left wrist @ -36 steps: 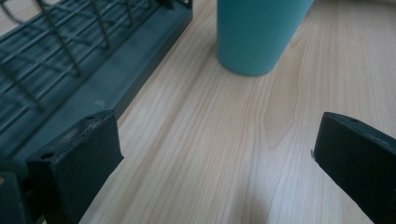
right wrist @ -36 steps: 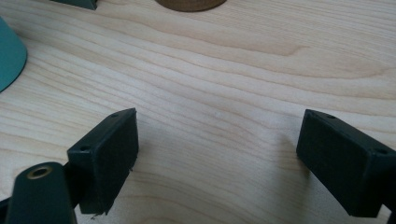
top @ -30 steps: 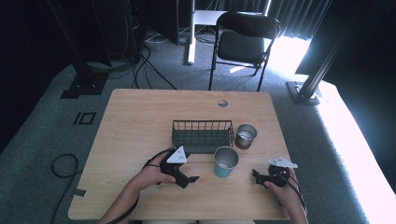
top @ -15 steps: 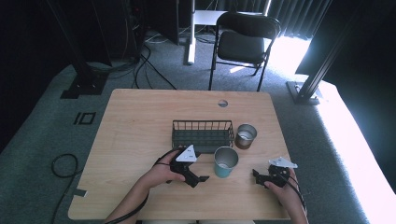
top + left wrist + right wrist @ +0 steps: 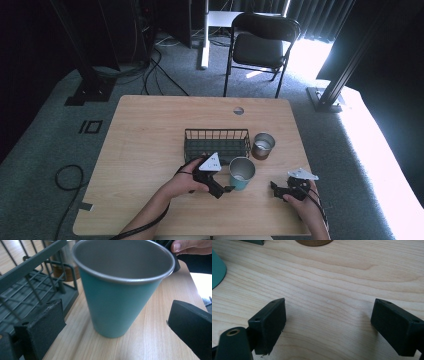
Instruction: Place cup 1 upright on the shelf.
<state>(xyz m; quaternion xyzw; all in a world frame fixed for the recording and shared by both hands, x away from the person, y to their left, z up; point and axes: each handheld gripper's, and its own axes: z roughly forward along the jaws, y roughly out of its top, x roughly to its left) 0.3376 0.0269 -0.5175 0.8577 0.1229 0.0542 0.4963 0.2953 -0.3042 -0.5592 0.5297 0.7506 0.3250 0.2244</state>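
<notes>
We have the teal cup (image 5: 242,173) standing upright on the worktop (image 5: 150,135), just in front of the wire basket (image 5: 217,145) and near the brown-banded steel cup (image 5: 262,145). The left gripper (image 5: 226,188) is at the teal cup's near side; in the left gripper view its jaws stand wide apart, one on either side of the cup (image 5: 120,290), gripping nothing, with a visible gap to each pad. The right gripper (image 5: 274,186) rests low over bare wood to the right, jaws likewise spread wide and empty.

Risks as we judge them:
- The cup tapers to a narrow base, so a pad that lands first on one side could push it over or slide it against the basket.
- A squeeze low on the smooth taper may let the cup squirt upward out of the jaws.
- The left pad sits close to the basket wire (image 5: 37,282); closing could snag it.

Surface: pale wood-grain worktop, matte, with a cable hole (image 5: 238,110) near the far edge. Room: grey carpet, a black chair (image 5: 262,42) beyond the worktop, loose cables on the floor, hard sunlight at right.
</notes>
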